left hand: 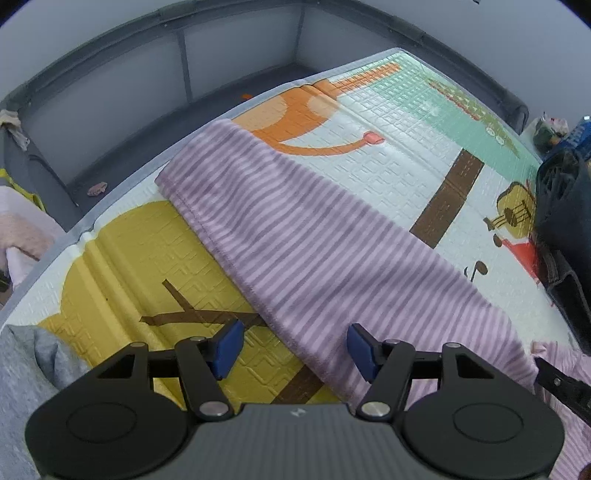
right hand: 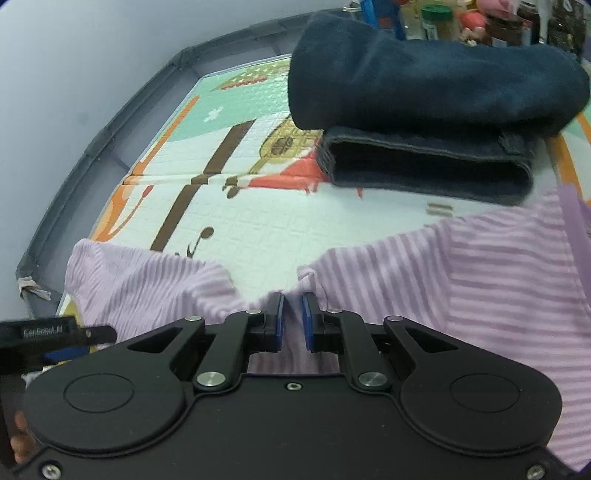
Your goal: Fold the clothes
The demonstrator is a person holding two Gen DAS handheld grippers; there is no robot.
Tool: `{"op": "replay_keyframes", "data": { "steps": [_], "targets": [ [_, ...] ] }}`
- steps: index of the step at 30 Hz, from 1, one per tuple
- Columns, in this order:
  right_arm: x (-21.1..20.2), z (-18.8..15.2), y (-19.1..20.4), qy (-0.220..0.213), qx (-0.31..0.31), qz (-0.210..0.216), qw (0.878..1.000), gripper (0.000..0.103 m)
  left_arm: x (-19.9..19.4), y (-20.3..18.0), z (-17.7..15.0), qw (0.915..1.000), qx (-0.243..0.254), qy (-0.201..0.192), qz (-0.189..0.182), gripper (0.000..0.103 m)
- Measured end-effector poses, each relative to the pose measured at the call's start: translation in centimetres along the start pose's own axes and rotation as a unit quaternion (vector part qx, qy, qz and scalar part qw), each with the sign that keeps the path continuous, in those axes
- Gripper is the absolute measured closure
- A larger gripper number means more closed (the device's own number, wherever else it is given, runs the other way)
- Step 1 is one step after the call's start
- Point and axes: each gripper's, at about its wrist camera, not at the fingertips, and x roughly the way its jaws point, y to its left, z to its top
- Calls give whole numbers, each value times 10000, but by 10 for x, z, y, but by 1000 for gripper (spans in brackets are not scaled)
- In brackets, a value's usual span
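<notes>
A pink and purple striped garment (left hand: 317,236) lies stretched across the colourful play mat (left hand: 391,162). My left gripper (left hand: 295,349) is open, hovering just above the garment's near left hem, holding nothing. In the right wrist view the same striped garment (right hand: 498,280) is bunched at its edge, and my right gripper (right hand: 293,317) is shut on a pinched fold of it. The tip of the left gripper shows at the left edge of the right wrist view (right hand: 55,334).
Folded dark navy clothes (right hand: 424,96) are stacked on the mat beyond the right gripper. A grey garment (left hand: 26,373) lies at the near left, a pink one (left hand: 22,229) further left. A grey padded fence (left hand: 110,74) rings the mat. Cluttered bottles (right hand: 439,18) stand behind.
</notes>
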Motion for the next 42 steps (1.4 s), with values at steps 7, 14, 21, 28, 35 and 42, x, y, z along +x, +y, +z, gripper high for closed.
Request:
{"op": "replay_keyframes", "data": {
  "steps": [7, 14, 21, 28, 35, 42],
  "targets": [
    [-2, 10, -2, -230, 245, 151, 9993, 92, -2, 13, 6, 9978, -476, -20, -457, 35],
    [-36, 2, 10, -560, 53, 438, 9975, 91, 6, 8, 16, 9965, -697, 207, -414, 27],
    [-33, -22, 24, -209, -165, 631, 9977, 91, 8, -1, 16, 9971, -750, 39, -155, 40],
    [-23, -33, 16, 1, 30, 558, 9984, 91, 4, 16, 20, 9941, -1043, 32, -313, 97],
    [-25, -31, 2, -162, 159, 312, 9993, 91, -11, 26, 12, 9913, -1266, -91, -357, 97],
    [-26, -20, -26, -324, 492, -81, 9982, 92, -15, 49, 0, 9845, -1730, 209, -208, 97]
  ]
}}
